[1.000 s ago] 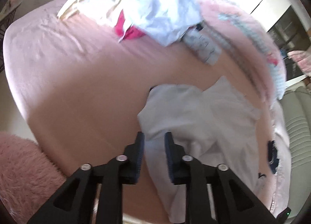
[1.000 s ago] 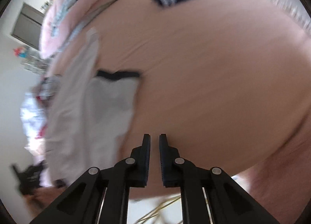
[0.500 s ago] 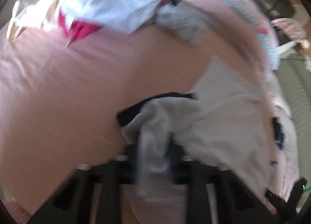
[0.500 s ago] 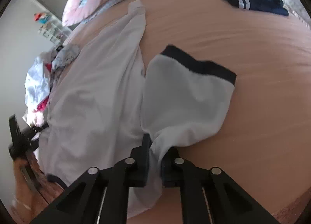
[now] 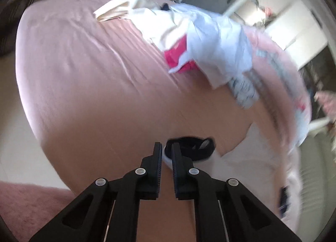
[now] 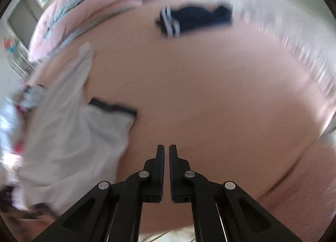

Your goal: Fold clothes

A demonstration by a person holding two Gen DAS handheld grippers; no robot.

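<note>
A white garment with dark trim lies partly folded on the pink bed, left of my right gripper, which is nearly shut and empty. In the left wrist view the same garment lies lower right, its dark neck band just beyond my left gripper. The left jaws stand a narrow gap apart with nothing held between them; the right finger overlaps the band's edge.
A pile of clothes, cream, white and magenta, lies at the far side of the bed. A pink patterned quilt runs along the right. A folded navy item with white stripes lies far on the bed. A fluffy pink rug is lower left.
Both grippers gripped the white garment half a second ago and have let go of it. They have pulled back, and the garment now lies on the bed.
</note>
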